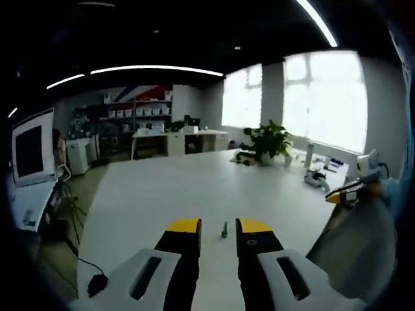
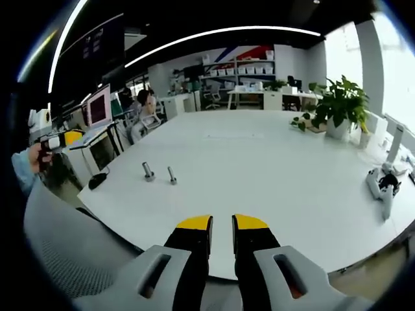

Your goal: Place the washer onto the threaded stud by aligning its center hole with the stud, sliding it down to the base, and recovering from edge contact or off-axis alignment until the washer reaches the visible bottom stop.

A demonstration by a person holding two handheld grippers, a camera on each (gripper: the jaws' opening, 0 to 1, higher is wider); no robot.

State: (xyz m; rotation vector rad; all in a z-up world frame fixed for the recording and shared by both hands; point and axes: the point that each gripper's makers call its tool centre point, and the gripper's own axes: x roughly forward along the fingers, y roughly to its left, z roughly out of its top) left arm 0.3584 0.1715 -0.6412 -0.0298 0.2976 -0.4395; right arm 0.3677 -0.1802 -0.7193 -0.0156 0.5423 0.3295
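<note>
Left fingers: we see the left gripper (image 1: 219, 227) with its yellow-tipped jaws a narrow gap apart and nothing between them.
Right fingers: the right gripper (image 2: 221, 225) also has its jaws a narrow gap apart, holding nothing, out past the table's near edge.
Stud: in the left gripper view a small upright stud (image 1: 224, 229) stands on the table, showing in the gap between the jaw tips but beyond them.
Two metal pieces: in the right gripper view we see a short one with a wider base (image 2: 148, 172) and a thinner one (image 2: 172, 175) just beside it, near the table's left edge. Which is the stud we cannot tell.
Washer: too small for us to pick out.
Surface: a large white table (image 2: 272, 168), mostly bare.
On the table: a potted plant (image 2: 340, 103) at the far right; some white devices (image 2: 382, 184) near the right edge.
Room: an office with bright windows (image 1: 324, 97), shelves with boxes (image 2: 253, 68) on the far wall, desks, a monitor (image 1: 29, 152) and long ceiling light strips (image 2: 214, 34).
Person: a hand (image 2: 35, 159) holds the other gripper at the left of the right gripper view.
</note>
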